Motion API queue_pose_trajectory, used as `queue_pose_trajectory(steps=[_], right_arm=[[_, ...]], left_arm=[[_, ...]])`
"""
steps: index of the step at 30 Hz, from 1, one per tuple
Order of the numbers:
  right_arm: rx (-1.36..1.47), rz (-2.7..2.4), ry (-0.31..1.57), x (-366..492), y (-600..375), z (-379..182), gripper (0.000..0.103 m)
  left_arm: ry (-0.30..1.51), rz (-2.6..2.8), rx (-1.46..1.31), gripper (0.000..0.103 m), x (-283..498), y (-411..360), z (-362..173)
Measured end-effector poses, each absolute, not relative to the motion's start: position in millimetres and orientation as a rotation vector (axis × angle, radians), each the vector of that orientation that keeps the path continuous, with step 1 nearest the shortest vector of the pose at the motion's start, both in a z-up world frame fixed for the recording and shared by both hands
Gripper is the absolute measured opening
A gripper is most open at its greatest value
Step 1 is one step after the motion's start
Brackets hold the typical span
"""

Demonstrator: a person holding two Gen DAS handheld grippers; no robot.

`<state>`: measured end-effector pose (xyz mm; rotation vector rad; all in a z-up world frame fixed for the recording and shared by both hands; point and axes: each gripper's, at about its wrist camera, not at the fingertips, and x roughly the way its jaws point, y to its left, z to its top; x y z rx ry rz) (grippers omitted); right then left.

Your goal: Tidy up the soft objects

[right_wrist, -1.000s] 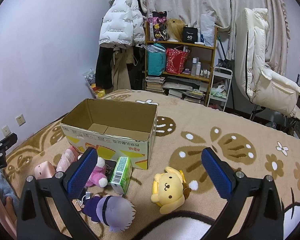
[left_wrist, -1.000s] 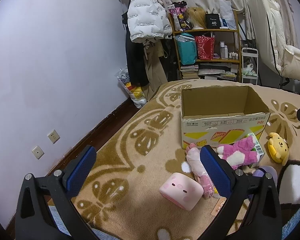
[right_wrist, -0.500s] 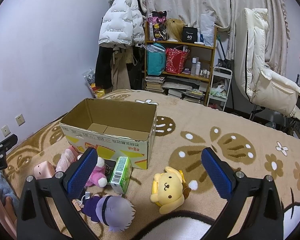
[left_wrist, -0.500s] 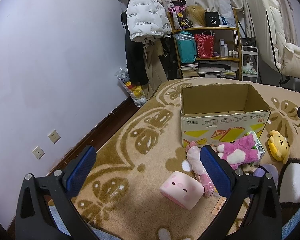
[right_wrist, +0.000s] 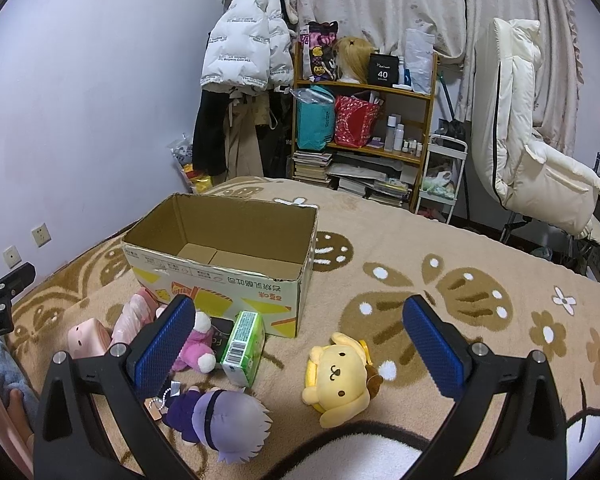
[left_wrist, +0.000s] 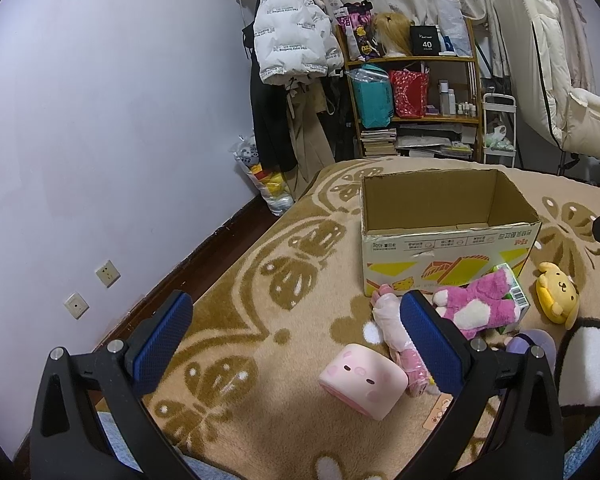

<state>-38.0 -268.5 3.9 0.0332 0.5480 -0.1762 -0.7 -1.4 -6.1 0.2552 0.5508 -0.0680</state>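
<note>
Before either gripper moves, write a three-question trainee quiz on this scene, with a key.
1. True or false: the cardboard box already holds a soft toy.
2. Which toy lies nearest the gap between the right gripper fingers? A) yellow dog plush B) pink pig cushion C) purple-haired doll
3. Fill in: the left gripper is ____ and holds nothing.

Key: 1 false, its visible floor is bare; 2 A; 3 open.
</note>
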Motion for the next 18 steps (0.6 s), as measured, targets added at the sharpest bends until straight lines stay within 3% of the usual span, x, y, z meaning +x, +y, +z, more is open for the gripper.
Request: queue_pose_trajectory(steps=[18], right_arm=[[0.055, -0.172, 0.578, -31.8, -268.6, 0.5, 0.103]], left_arm=[[0.603, -0.061, 0.239, 0.103, 10.0, 2.5, -9.4]])
